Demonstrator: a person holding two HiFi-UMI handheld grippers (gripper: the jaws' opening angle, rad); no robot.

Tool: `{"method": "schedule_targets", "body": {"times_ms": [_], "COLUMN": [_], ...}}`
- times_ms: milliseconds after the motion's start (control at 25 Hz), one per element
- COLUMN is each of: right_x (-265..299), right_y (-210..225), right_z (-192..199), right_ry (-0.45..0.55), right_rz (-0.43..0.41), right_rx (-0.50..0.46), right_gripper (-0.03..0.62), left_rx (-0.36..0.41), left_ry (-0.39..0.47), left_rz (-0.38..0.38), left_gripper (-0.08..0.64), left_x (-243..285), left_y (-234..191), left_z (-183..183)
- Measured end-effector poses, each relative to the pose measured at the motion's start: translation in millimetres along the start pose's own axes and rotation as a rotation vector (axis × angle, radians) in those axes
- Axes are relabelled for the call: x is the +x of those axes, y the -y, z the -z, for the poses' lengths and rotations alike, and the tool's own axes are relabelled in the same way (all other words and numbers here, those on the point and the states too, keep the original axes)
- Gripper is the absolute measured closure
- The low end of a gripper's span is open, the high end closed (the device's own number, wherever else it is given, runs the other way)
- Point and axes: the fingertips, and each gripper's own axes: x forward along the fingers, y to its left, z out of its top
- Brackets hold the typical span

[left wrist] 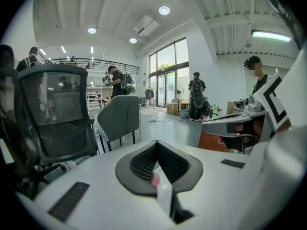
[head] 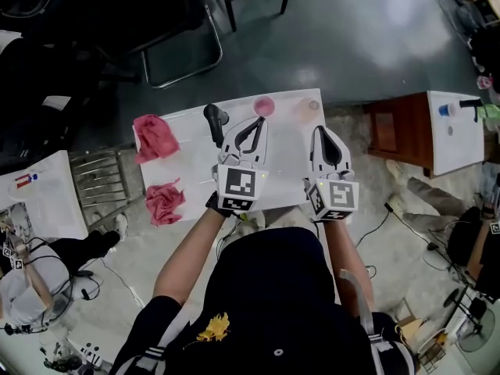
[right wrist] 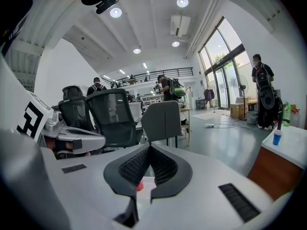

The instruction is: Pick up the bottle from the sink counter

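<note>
Grey floor point(head: 351, 37) lies open beyond the far edge of the table point(head: 195, 131) and runs on to the right, leaving a bare strip between the table's right edge and the brown side of the counter point(head: 457, 143). A black chair point(head: 180, 22) stands past the table's far left corner, and a metal rack point(head: 101, 182) sits against its left edge. The person stands at the near edge with both grippers over the right half of the tabletop, which is bare under them. Two pink cloths point(head: 155, 137) point(head: 164, 200) take up the left side, well apart from the grippers. The left gripper point(head: 261, 122) is clenched, tips touching, with nothing between them; a black object point(head: 215, 118) stands just to its left and a pink cup point(head: 264, 105) just beyond its tips near the far edge. The right gripper point(head: 319, 130) is clenched and empty too, tips near the far right corner. The bottle point(head: 446, 109), small and blue and white as far as can be told, stands on the counter's white top, well to the right of the right gripper and across the strip of floor from it; the right gripper view shows it at its right edge point(right wrist: 277, 137).
</note>
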Motion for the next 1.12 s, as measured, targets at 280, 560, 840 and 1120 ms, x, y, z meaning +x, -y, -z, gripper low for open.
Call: {"method": "schedule_targets", "body": {"times_ms": [280, 560, 840, 1120], "right_x": [9, 20, 33, 47], "right_y": [5, 13, 22, 29], "right_z": [13, 33, 53, 66], "right_ry": [-0.021, -0.054, -0.087, -0.097], "right_rz": [0.007, 0.013, 0.023, 0.014], "right_rx": [-0.002, 0.002, 0.002, 0.001], "right_gripper": [0.566, 0.566, 0.566, 0.566], "left_rx": [0.129, 0.163, 0.165, 0.146], "left_ry": [-0.002, -0.029, -0.071, -0.106], "left_rz": [-0.037, -0.04, -0.038, -0.034], "left_gripper": [0.541, 0.541, 0.541, 0.541], "left_x": [4, 18, 31, 44], "left_y": [13, 22, 22, 23], "left_z": [16, 30, 48, 63]}}
